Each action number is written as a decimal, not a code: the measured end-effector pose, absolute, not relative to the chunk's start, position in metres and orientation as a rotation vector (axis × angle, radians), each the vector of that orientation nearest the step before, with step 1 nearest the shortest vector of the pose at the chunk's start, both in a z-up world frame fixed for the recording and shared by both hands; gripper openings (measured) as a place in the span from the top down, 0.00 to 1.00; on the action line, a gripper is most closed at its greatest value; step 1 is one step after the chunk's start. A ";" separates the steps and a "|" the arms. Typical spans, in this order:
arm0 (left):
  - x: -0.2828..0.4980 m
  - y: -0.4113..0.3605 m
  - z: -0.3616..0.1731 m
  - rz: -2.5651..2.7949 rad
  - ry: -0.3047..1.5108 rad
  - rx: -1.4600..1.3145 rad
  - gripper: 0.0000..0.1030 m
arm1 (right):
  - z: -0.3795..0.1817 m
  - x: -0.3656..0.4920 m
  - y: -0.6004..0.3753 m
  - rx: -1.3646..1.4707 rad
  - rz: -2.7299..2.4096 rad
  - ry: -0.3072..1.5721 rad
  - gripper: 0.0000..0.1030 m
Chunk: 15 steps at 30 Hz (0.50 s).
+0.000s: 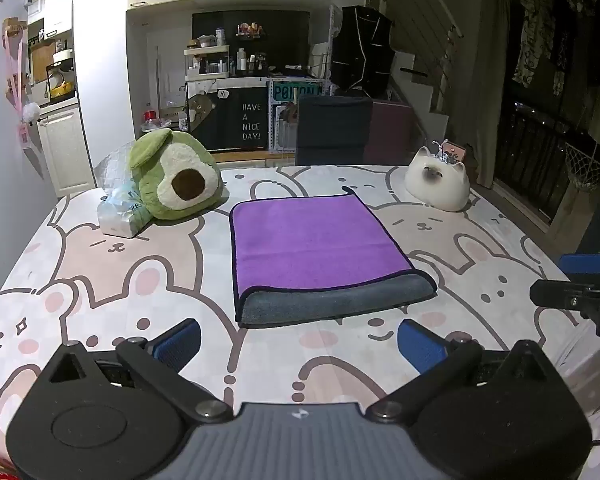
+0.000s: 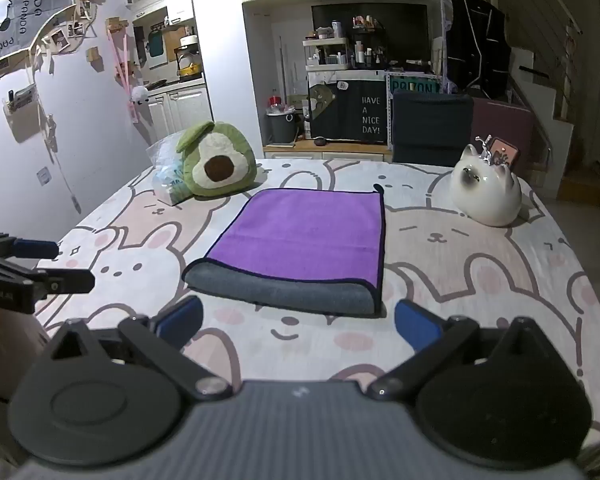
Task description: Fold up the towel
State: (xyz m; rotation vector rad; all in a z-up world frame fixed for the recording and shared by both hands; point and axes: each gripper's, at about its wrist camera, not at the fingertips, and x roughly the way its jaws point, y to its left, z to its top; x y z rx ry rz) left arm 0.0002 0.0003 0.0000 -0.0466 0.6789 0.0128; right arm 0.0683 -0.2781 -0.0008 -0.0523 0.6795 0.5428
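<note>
A purple towel (image 1: pixel 316 240) with a grey underside lies folded flat on the bunny-print table cover (image 1: pixel 100 280); its grey fold edge faces me. It also shows in the right wrist view (image 2: pixel 304 236). My left gripper (image 1: pixel 298 344) is open and empty, just short of the towel's near edge. My right gripper (image 2: pixel 298 326) is open and empty, also just short of the near edge. The right gripper shows at the right edge of the left wrist view (image 1: pixel 580 280), and the left gripper at the left edge of the right wrist view (image 2: pixel 40 264).
A green avocado plush (image 1: pixel 172 176) and a plastic-wrapped pack (image 1: pixel 120 212) sit at the far left of the table. A white cat-shaped ceramic (image 1: pixel 438 186) sits at the far right. A dark chair (image 1: pixel 332 128) stands behind the table.
</note>
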 end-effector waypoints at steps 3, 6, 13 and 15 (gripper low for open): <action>0.000 0.000 0.000 0.013 0.677 -0.043 0.00 | -0.001 0.068 -0.278 -0.052 0.542 0.678 0.00; 0.000 0.000 0.000 0.013 0.678 -0.041 0.00 | -0.001 0.068 -0.278 -0.051 0.542 0.677 0.00; 0.000 0.000 0.000 0.014 0.676 -0.042 0.00 | 0.000 0.068 -0.279 -0.052 0.541 0.678 0.00; 0.000 0.000 0.000 0.013 0.676 -0.042 0.00 | -0.001 0.068 -0.278 -0.052 0.540 0.679 0.00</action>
